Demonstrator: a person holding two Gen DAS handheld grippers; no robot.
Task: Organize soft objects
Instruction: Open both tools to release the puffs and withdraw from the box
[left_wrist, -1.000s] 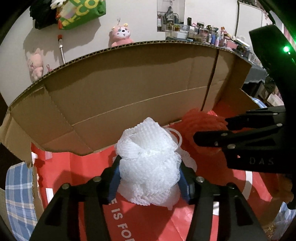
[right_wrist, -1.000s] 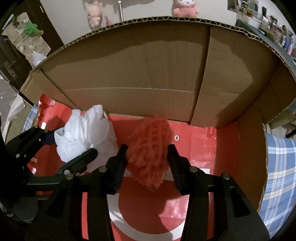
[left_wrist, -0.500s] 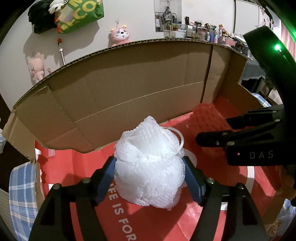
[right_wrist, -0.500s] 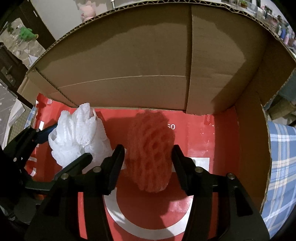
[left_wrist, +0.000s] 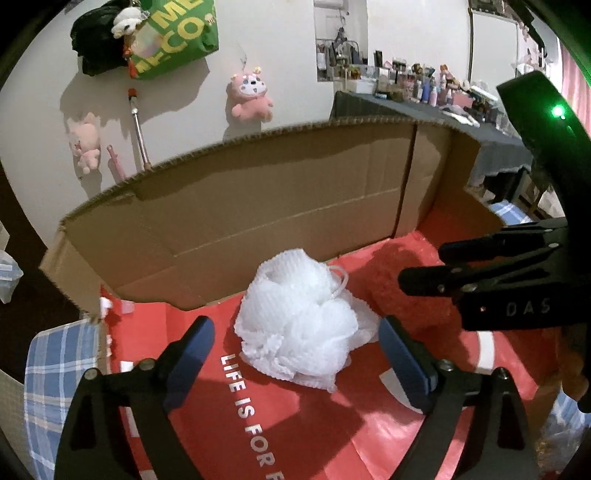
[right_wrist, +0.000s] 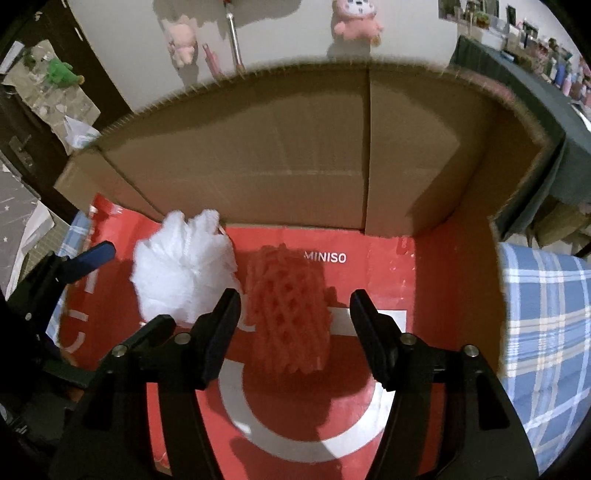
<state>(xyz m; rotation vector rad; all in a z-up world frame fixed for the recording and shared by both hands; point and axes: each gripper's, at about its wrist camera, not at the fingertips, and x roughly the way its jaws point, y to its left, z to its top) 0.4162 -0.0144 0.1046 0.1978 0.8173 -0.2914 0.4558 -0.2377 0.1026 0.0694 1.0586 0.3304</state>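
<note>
A white mesh bath puff lies on the red bag lining of the cardboard box. My left gripper straddles the puff; its jaws are opening and the blue pads stand clear of it. A red foam net lies on the red bag lining beside the white puff. My right gripper is around the net with its jaws opening, and its fingers do not press it. From the left wrist view the right gripper's fingers cover most of the red net.
The box's back wall and right wall rise close behind both objects. Blue checked cloth lies outside the box on the right, and blue checked cloth on the left. Pink plush toys hang on the far wall.
Both grippers have opened and let go: the white puff and the red net now rest on the red lining. Both grippers have pulled back and up a little.
</note>
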